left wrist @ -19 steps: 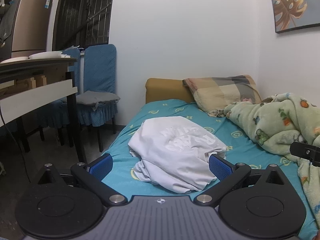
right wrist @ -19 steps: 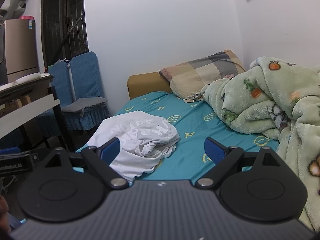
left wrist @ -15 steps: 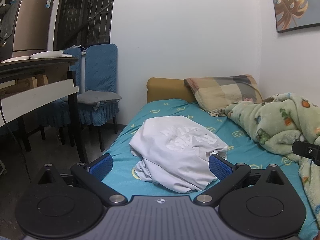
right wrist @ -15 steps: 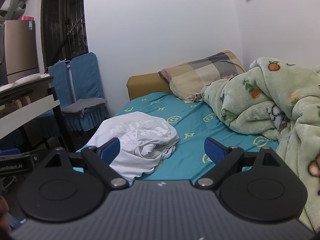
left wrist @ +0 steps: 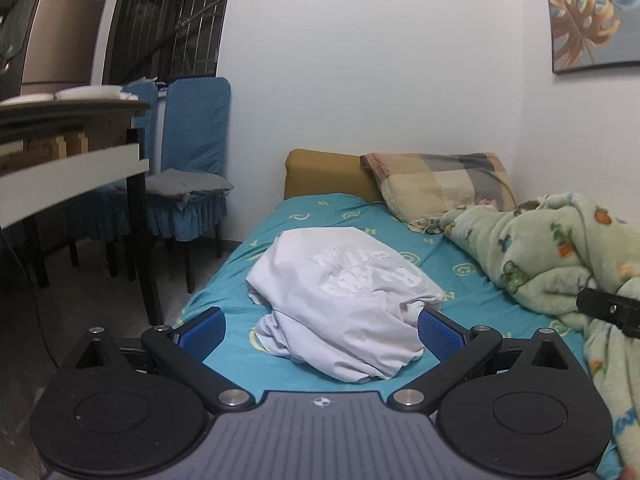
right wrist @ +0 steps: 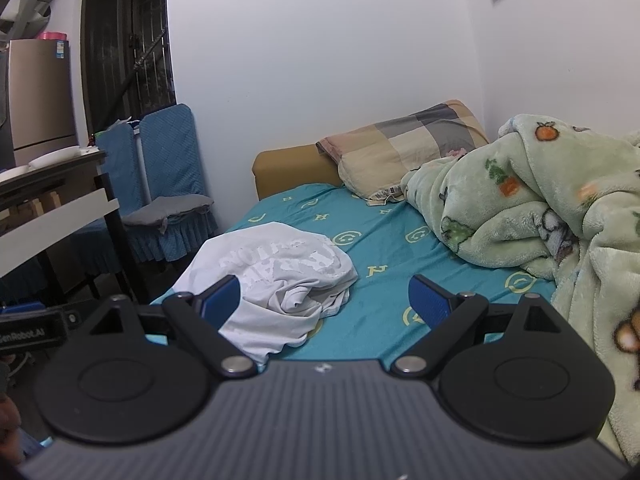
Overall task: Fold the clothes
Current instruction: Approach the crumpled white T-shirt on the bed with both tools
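A crumpled white T-shirt (left wrist: 344,300) with faded white lettering lies bunched on the teal bed sheet (left wrist: 328,208). My left gripper (left wrist: 320,330) hangs in front of the near end of the shirt, jaws wide open with nothing between the blue pads. In the right wrist view the same T-shirt (right wrist: 276,280) sits to the left of centre, and my right gripper (right wrist: 325,300) is open over the sheet (right wrist: 384,240), its left finger (right wrist: 220,296) in front of the shirt's edge. Neither gripper touches the cloth.
A green printed blanket (right wrist: 560,208) is heaped along the bed's right side, with a checked pillow (left wrist: 440,184) and a mustard headboard cushion (left wrist: 320,172) at the far end. Left of the bed stand a dark table (left wrist: 80,132) and blue-covered chairs (left wrist: 192,168).
The left wrist view has drifted a little: the shirt sits slightly lower and more central between the fingers. The right wrist view is almost unchanged. Both grippers stay open.
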The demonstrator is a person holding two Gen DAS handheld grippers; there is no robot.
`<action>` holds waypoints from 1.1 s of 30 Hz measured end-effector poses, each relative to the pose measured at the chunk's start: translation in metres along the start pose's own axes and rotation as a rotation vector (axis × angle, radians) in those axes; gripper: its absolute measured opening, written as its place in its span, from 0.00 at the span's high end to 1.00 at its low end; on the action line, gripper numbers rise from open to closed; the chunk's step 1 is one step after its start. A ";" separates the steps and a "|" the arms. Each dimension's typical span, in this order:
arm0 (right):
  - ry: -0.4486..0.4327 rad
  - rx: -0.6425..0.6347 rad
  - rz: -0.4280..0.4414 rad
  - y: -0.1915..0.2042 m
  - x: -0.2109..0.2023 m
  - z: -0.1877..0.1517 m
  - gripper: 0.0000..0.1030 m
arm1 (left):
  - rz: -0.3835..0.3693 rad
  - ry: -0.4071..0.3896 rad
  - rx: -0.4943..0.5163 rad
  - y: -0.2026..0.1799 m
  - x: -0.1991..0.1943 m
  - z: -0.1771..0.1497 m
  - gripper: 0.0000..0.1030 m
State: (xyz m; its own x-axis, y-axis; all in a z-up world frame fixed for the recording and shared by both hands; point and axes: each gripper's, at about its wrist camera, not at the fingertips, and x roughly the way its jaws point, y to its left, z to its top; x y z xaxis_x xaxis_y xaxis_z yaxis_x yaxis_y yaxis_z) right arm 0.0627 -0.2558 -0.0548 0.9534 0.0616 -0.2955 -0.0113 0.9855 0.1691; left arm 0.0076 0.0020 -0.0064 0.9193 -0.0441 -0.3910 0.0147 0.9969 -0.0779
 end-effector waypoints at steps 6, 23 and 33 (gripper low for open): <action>-0.001 0.001 0.000 0.000 -0.001 0.002 0.10 | 0.018 0.006 0.006 -0.001 0.002 0.000 0.00; -0.183 0.225 0.041 -0.001 0.017 0.089 0.10 | -0.057 0.084 0.100 -0.027 0.053 0.004 0.00; -0.155 0.273 -0.024 -0.054 0.081 0.077 0.10 | -0.176 0.206 0.301 -0.101 0.172 -0.019 0.02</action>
State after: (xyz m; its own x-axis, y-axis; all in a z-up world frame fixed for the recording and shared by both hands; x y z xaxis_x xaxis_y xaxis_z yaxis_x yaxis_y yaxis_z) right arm 0.1642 -0.3164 -0.0155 0.9873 -0.0067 -0.1587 0.0731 0.9061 0.4166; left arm 0.1567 -0.1075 -0.0832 0.7950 -0.1974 -0.5736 0.3073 0.9463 0.1001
